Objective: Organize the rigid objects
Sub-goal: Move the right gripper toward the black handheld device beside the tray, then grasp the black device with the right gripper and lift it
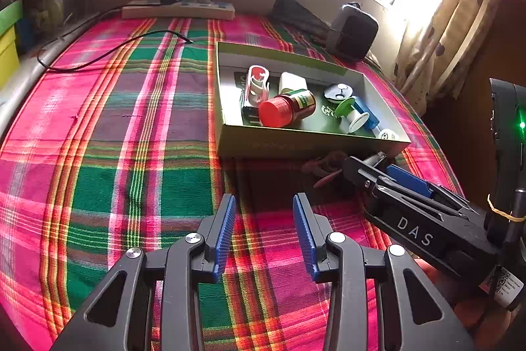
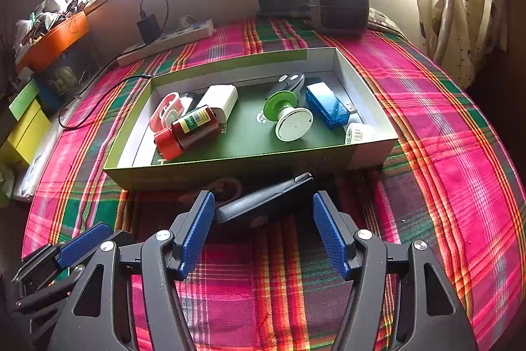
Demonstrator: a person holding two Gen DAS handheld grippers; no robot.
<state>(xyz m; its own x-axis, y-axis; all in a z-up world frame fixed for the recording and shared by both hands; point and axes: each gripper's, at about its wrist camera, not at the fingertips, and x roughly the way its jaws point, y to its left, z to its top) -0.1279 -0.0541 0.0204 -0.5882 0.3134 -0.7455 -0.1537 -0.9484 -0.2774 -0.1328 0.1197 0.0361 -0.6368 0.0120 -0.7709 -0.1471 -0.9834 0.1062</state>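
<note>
The green box point(image 2: 230, 168) holds a red-capped bottle point(image 2: 192, 130); both grippers' fingers point(image 2: 197, 232) spread, empty.

**Small items gathered in the box, one tool outside**

We see a shallow green-floored box point(image 2: 250, 168) on the plaid cloth. Inside lie a red-capped brown bottle point(image 2: 189, 129) on its side, a white block point(image 2: 219, 99), a red-and-white clip point(image 2: 166, 111), a green-and-white spool point(image 2: 286, 112) and a blue case point(image 2: 327, 104). A dark grey tool point(image 2: 263, 201) lies just before the box's near wall.
</note>
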